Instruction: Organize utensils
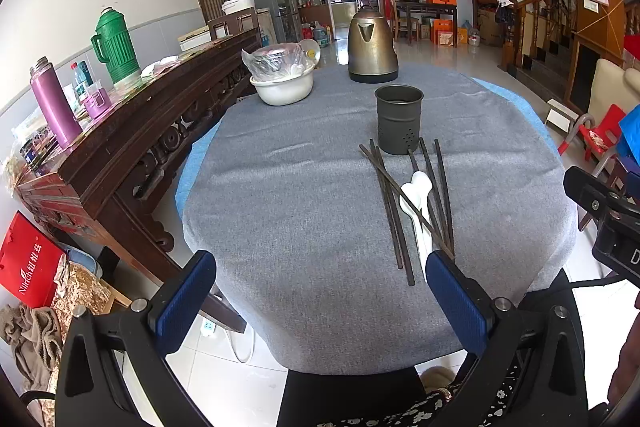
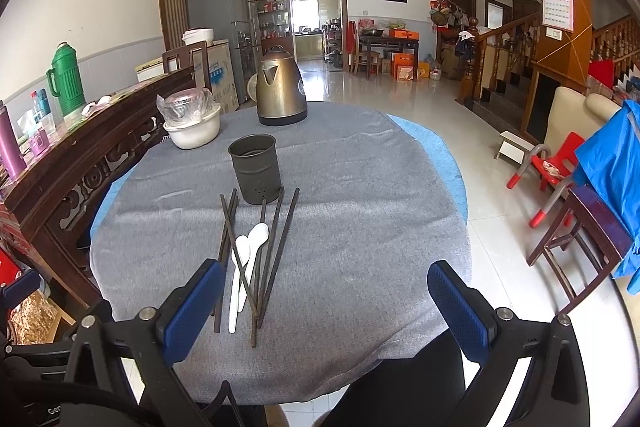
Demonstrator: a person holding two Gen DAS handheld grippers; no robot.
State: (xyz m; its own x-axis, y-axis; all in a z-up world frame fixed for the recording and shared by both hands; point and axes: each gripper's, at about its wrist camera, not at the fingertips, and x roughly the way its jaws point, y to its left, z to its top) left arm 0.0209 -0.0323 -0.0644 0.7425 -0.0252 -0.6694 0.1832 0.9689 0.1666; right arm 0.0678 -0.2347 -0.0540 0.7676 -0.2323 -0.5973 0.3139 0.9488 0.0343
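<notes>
Several dark chopsticks [image 1: 394, 211] [image 2: 276, 247] and two white spoons [image 1: 418, 205] [image 2: 246, 267] lie in a loose pile on the grey tablecloth [image 1: 296, 195] [image 2: 360, 211]. A dark metal utensil holder [image 1: 399, 119] [image 2: 255, 169] stands upright just beyond them. My left gripper [image 1: 320, 301] is open and empty above the near table edge, left of the pile. My right gripper [image 2: 326, 309] is open and empty, right of the pile's near ends.
A bronze kettle [image 1: 372, 47] [image 2: 280, 91] and a white bowl with a plastic-wrapped pot [image 1: 282, 85] [image 2: 192, 125] stand at the table's far side. A dark wooden sideboard [image 1: 140, 131] with flasks is on the left. A wooden chair [image 2: 580, 239] stands at the right.
</notes>
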